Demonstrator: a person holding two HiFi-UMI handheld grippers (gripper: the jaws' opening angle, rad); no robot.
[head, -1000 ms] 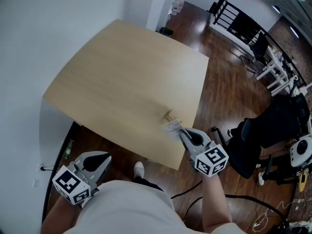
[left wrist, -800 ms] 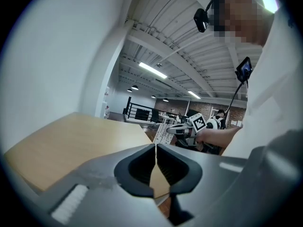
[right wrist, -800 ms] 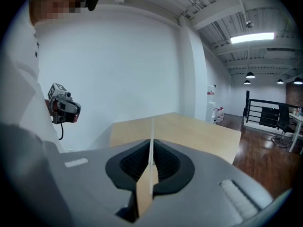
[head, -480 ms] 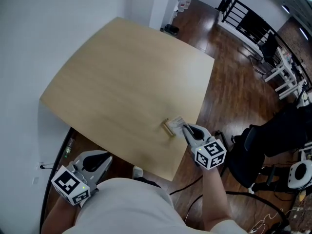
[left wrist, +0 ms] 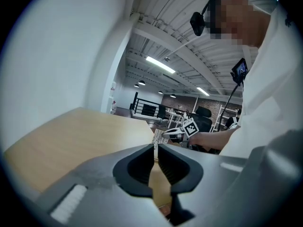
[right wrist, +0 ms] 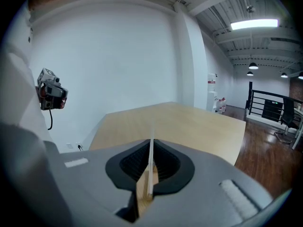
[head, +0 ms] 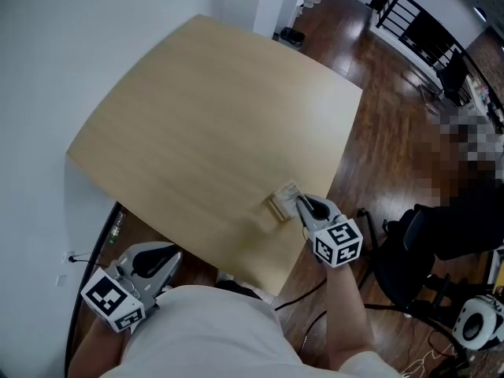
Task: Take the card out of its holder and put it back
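A white card [head: 288, 192] is held upright in my right gripper [head: 300, 202], whose jaws are shut on it. The card's lower edge meets the small wooden holder [head: 276, 206] near the table's right front edge; whether it sits in the slot I cannot tell. In the right gripper view the card [right wrist: 151, 160] shows edge-on between the pads, with the wooden holder [right wrist: 142, 196] just below it. My left gripper [head: 157, 260] hangs off the table at lower left, by the person's body. Its jaws [left wrist: 155, 151] are shut on nothing. From there the right gripper [left wrist: 176, 133] and card [left wrist: 157, 137] are seen far off.
The light wooden table [head: 205, 124] is bare apart from the holder. A white wall lies to the left. Dark wood floor [head: 386, 124], a black office chair [head: 417, 250] and a railing are on the right. A cable runs along the floor below the table.
My right gripper has carried the card from just in front of the holder onto it. The head view has shifted a little. The left gripper has stayed put.
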